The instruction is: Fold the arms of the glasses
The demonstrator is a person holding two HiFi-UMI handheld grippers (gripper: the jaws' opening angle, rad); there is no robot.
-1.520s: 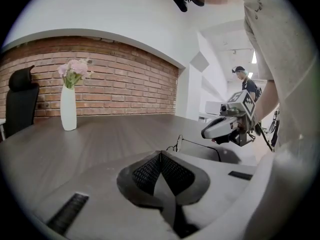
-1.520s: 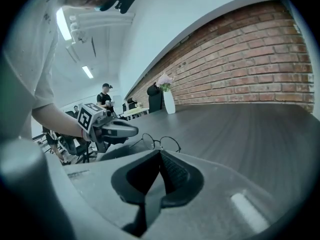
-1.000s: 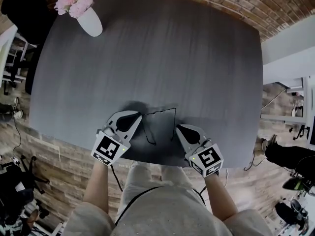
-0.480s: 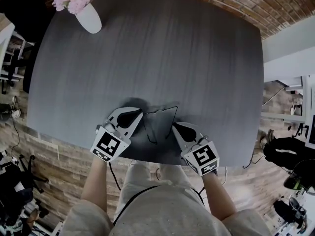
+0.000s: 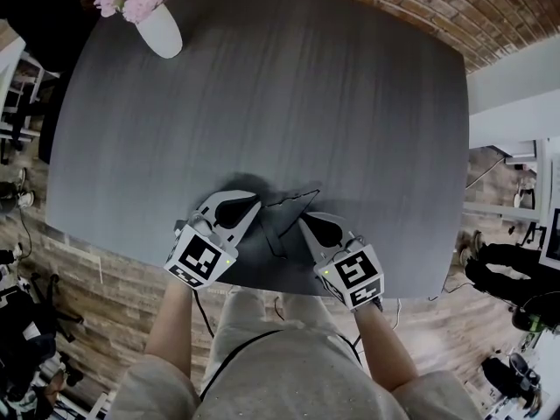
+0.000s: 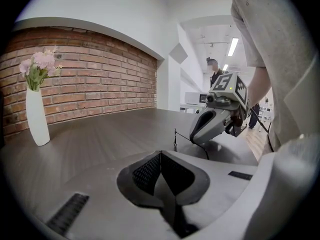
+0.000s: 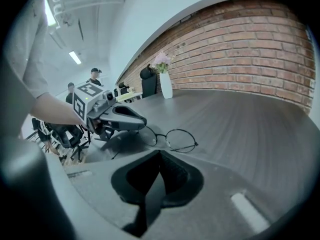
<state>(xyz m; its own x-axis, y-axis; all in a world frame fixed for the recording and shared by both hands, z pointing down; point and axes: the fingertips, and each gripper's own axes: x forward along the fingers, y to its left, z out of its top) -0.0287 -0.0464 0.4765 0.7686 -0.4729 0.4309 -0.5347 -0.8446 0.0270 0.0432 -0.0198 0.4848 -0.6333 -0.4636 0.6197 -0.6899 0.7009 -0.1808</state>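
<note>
The glasses (image 5: 293,198) lie near the front edge of the dark surface (image 5: 262,86), lenses away from the person; their front runs left to right between the 2 grippers, and the 2 arms trail back toward the person. The left tongs (image 5: 245,206) are closed on nothing, tip just beside the left end of the front; the right tongs (image 5: 308,224) are likewise pressed together and empty, tip just beside the right-hand arm (image 5: 304,208), which slants inward rather than straight back; whether tip and wire touch, I cannot tell. The left-hand arm (image 5: 271,234) points straight back, fully open. The right tongs look nearer the work; the coming push likely runs leftward, across that arm's long axis, swinging it flat behind the lenses while the left tongs brace the front. Both forearms (image 5: 171,331) reach forward from the body and converge, marker cubes (image 5: 199,259) nearest the person.
</note>
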